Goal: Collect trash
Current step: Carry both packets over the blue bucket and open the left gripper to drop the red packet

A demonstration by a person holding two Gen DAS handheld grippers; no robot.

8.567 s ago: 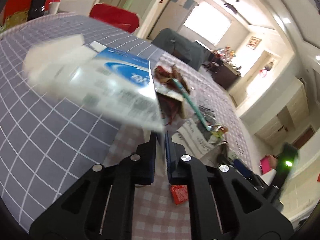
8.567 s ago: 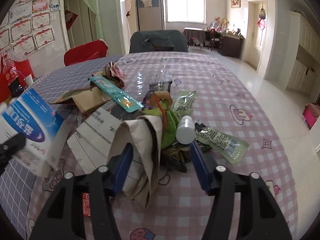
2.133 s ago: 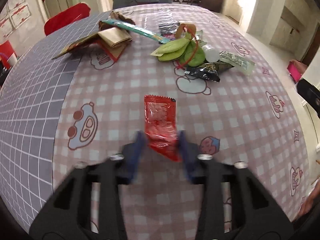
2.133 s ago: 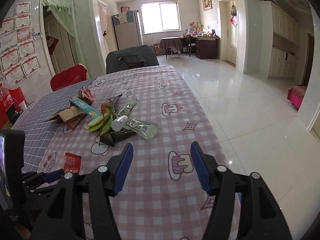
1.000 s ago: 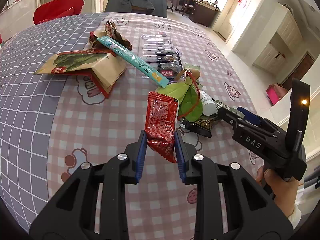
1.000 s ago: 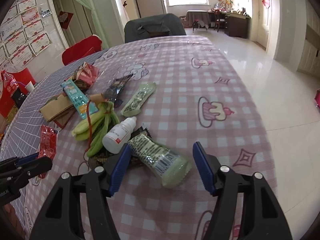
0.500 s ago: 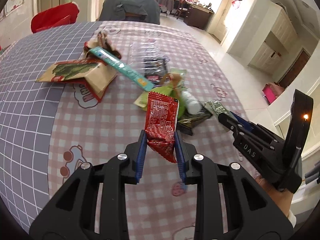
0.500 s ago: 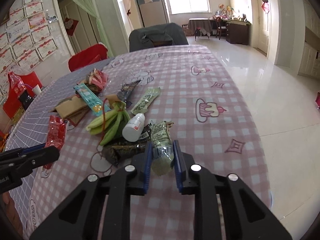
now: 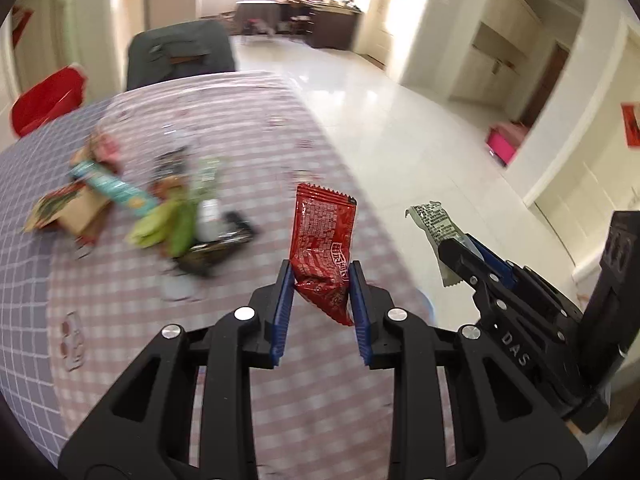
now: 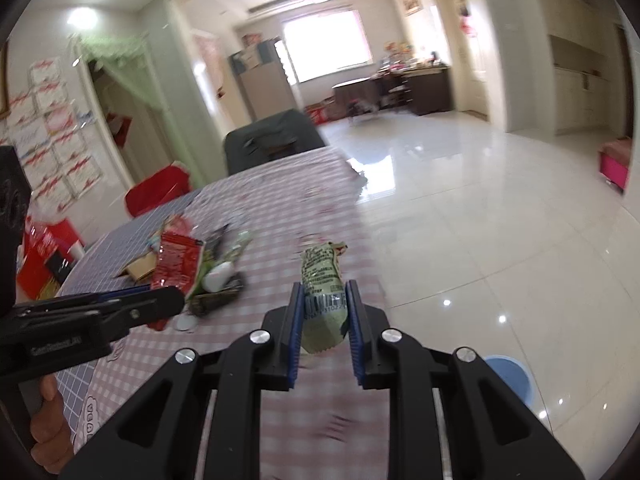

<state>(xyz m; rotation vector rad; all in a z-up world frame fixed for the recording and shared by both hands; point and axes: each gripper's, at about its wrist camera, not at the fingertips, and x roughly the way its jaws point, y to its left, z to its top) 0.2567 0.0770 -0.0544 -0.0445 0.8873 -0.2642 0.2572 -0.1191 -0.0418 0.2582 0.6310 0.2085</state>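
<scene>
My left gripper [image 9: 320, 276] is shut on a red snack packet [image 9: 324, 240], held upright above the checked tablecloth [image 9: 120, 300] near its right edge. My right gripper [image 10: 323, 300] is shut on a pale green packet with a barcode [image 10: 322, 276], also lifted off the table. In the left wrist view the right gripper [image 9: 460, 256] is close on the right, over the floor, with the green packet [image 9: 434, 224] sticking up from it. In the right wrist view the left gripper [image 10: 168, 300] comes in from the left with the red packet [image 10: 178, 264].
A pile of trash [image 9: 180, 220] lies on the table: green peels, a small white bottle, a dark wrapper, a teal tube, a brown bag. A blue bin [image 10: 508, 376] stands on the tiled floor, lower right. A dark chair [image 9: 180, 52] and a red chair [image 9: 44, 100] stand behind the table.
The right gripper shut on the green packet and lifted it off the table. Both grippers rose and swung right toward the table's edge; the pile now lies further left and behind.
</scene>
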